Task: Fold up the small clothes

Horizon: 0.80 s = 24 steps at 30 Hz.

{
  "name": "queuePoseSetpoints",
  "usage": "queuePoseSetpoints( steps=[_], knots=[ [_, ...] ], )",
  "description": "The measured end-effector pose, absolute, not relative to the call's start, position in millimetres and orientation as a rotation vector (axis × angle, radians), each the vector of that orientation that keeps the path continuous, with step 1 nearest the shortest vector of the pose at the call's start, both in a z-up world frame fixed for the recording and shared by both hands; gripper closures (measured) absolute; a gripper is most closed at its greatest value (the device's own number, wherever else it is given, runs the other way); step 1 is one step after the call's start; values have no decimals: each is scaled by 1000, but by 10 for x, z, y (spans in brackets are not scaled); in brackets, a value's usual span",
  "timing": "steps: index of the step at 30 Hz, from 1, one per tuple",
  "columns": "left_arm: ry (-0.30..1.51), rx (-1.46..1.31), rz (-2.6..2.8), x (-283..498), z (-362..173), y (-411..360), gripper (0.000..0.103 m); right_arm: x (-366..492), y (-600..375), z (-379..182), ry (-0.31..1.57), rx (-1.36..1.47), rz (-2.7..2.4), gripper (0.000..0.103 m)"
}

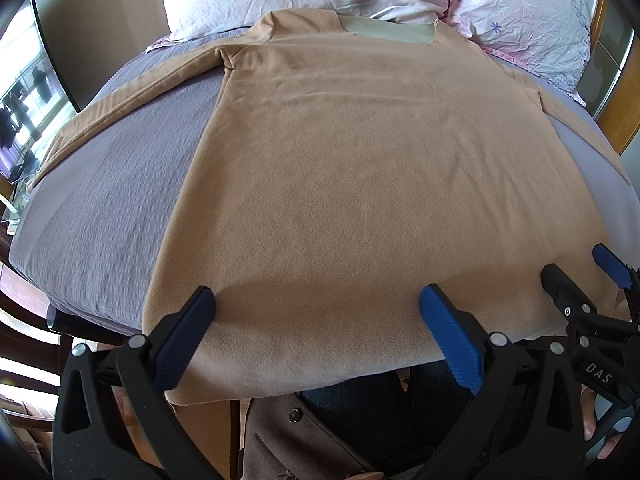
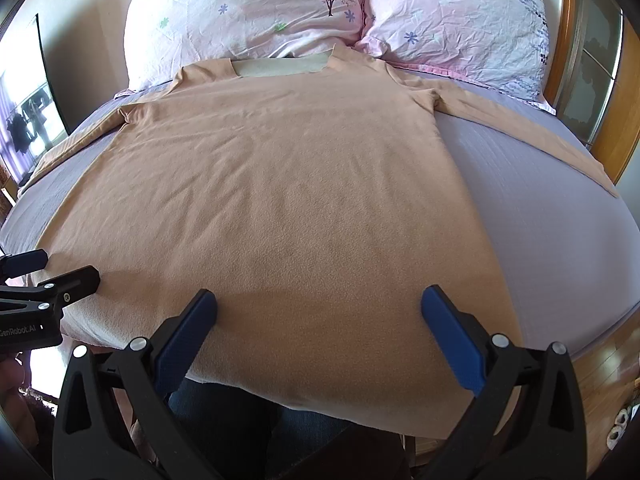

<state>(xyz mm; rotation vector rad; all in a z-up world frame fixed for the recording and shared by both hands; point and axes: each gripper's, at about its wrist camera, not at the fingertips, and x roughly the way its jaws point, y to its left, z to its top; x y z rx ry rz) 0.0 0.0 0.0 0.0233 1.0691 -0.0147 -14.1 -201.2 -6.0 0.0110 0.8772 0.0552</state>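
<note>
A tan long-sleeved shirt (image 1: pixel 340 152) lies flat on the bed with its collar toward the pillows, both sleeves spread out; it also shows in the right wrist view (image 2: pixel 288 184). Its hem hangs over the near edge of the bed. My left gripper (image 1: pixel 316 300) is open, its fingers just above the hem near the shirt's left side. My right gripper (image 2: pixel 318 300) is open over the hem toward the right side. The right gripper also shows at the right of the left wrist view (image 1: pixel 580 264), and the left gripper at the left of the right wrist view (image 2: pixel 60 268).
The shirt lies on a lilac bedsheet (image 2: pixel 552 200). Two pink floral pillows (image 2: pixel 248 12) (image 2: pixel 460 16) stand at the head. A wooden bed frame (image 2: pixel 624 112) runs along the right. A window (image 1: pixel 24 92) is at the left.
</note>
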Motion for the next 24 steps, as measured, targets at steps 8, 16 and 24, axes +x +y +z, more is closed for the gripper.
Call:
queuePoseSetpoints(
  steps=[8,16,24],
  knots=[
    [1068,23,-15,0,1,0,2,-143,-2012,-61,875,11,56,1],
    [1067,23,-14,0,1,0,2,-145,-2014,-62,873,10,56,1],
    [1067,24,-15,0,1,0,2,-148,-2017,-59,871,11,56,1]
  ],
)
